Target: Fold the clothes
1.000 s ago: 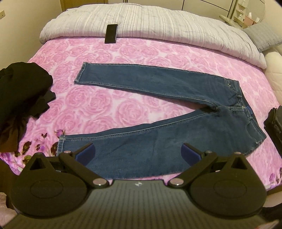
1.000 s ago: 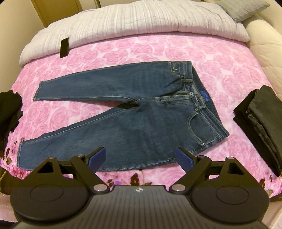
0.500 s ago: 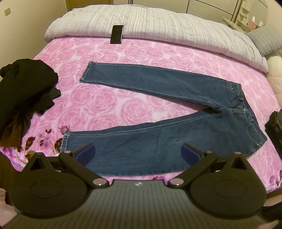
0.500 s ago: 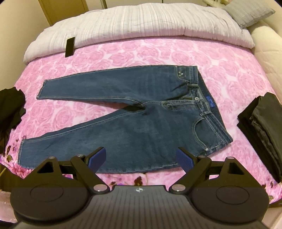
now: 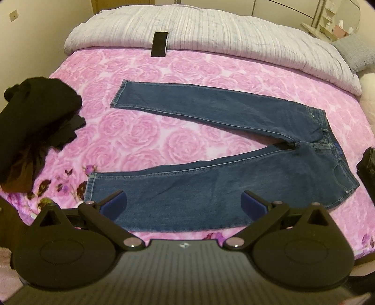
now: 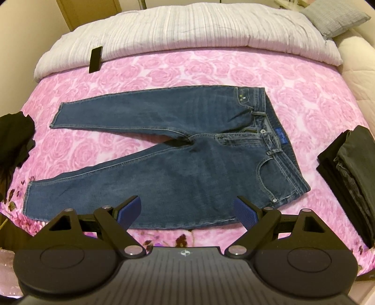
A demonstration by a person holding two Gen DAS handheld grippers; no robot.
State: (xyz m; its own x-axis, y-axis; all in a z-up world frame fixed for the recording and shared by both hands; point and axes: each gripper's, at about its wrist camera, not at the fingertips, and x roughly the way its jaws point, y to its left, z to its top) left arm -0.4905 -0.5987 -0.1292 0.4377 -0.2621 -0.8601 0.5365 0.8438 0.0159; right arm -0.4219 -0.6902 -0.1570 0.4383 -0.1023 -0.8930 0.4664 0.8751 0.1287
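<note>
A pair of blue jeans [image 5: 211,164] lies flat on the pink rose bedspread [image 5: 131,131], legs spread in a V toward the left, waistband at the right. It also shows in the right wrist view [image 6: 187,154]. My left gripper [image 5: 184,204] is open and empty, held above the near leg close to the bed's front edge. My right gripper [image 6: 188,210] is open and empty, above the near leg's lower edge, left of the waistband corner.
A heap of black clothes [image 5: 32,126] lies at the left edge of the bed. A folded stack of dark clothes [image 6: 351,176] lies at the right. A black phone [image 5: 159,44] rests on the white duvet [image 5: 211,30] at the back. A grey pillow [image 6: 335,16] is at the far right.
Both grippers have drawn back and up from the jeans, so more of the bed shows. Both stayed open. The jeans have not moved.
</note>
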